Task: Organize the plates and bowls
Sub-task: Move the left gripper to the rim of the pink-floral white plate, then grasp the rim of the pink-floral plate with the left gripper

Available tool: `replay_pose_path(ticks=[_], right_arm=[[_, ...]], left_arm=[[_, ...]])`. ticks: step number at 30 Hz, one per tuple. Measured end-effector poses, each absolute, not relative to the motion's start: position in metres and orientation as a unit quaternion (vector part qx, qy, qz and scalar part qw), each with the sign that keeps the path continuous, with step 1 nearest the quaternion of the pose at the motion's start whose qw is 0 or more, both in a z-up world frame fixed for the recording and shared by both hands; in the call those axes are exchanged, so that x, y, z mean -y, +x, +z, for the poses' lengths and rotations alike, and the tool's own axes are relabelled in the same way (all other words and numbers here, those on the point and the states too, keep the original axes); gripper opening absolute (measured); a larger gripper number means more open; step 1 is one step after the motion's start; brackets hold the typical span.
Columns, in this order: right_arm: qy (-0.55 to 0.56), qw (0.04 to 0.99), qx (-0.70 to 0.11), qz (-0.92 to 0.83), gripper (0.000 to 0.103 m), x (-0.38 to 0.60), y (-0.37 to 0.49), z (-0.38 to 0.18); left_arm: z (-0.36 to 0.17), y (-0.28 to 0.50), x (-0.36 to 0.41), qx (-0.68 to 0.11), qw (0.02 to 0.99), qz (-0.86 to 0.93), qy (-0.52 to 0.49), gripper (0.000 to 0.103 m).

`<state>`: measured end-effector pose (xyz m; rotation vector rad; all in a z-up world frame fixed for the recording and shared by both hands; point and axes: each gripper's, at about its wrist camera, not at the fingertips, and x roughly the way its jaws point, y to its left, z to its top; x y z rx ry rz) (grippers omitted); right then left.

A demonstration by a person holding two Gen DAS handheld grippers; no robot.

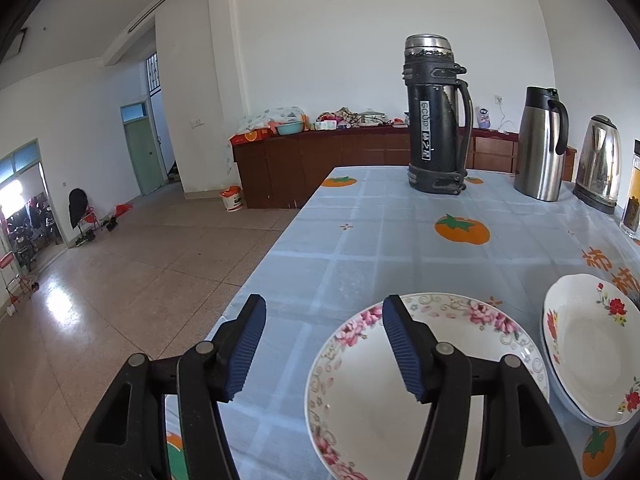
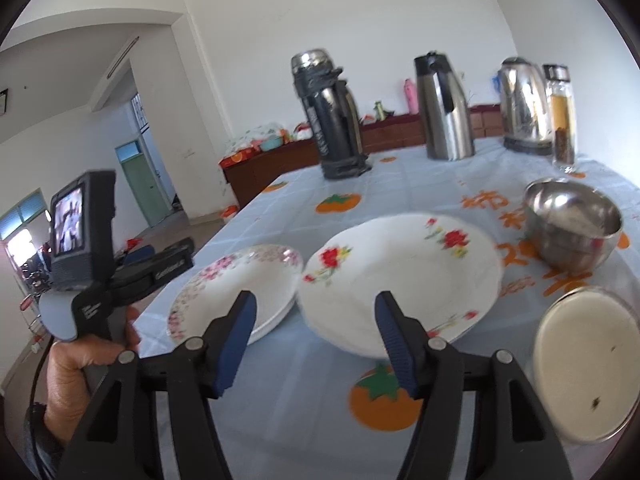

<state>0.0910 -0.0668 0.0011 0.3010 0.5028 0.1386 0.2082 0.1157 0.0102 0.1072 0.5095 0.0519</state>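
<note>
Bright daylight, floor glare [image 1: 60, 300], heavy fisheye bending with dark corners, motion-blurred right-wrist view.

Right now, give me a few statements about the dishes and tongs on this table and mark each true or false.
1. Both the left tongs and right tongs are open and hold nothing. True.
2. The pink-flowered plate is stacked on the red-flowered plate. False: they lie side by side.
3. The steel bowl stands upright on the tablecloth. True.
4. The black flask lies on its side. False: it stands upright.
</note>
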Motion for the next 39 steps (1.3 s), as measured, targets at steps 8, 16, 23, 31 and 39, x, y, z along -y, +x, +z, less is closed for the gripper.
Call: replay_pose_path(ticks=[8, 16, 23, 31, 39], right_arm=[[0.176, 0.938, -0.287, 0.087, 0.064, 0.039, 0.106, -0.009], [0.223, 0.910, -0.342, 0.075, 0.067, 0.035, 0.126, -0.029], [0.227, 0.901, -0.365, 0.066, 0.059, 0.029, 0.146, -0.037], [0.234, 0.894, -0.376, 0.068, 0.041, 0.028, 0.163, -0.041], [0.230, 0.893, -0.382, 0.067, 0.035, 0.023, 0.174, -0.044]], left_arm=[[-0.002, 0.233, -0.133, -0.295, 0.954, 0.035, 0.040, 0.063], [-0.017, 0.253, -0.148, -0.336, 0.942, 0.022, 0.001, 0.063], [-0.025, 0.261, -0.152, -0.358, 0.933, 0.012, -0.022, 0.066], [-0.025, 0.262, -0.161, -0.371, 0.927, 0.002, -0.060, 0.066], [-0.024, 0.259, -0.153, -0.384, 0.919, -0.062, -0.062, 0.066]])
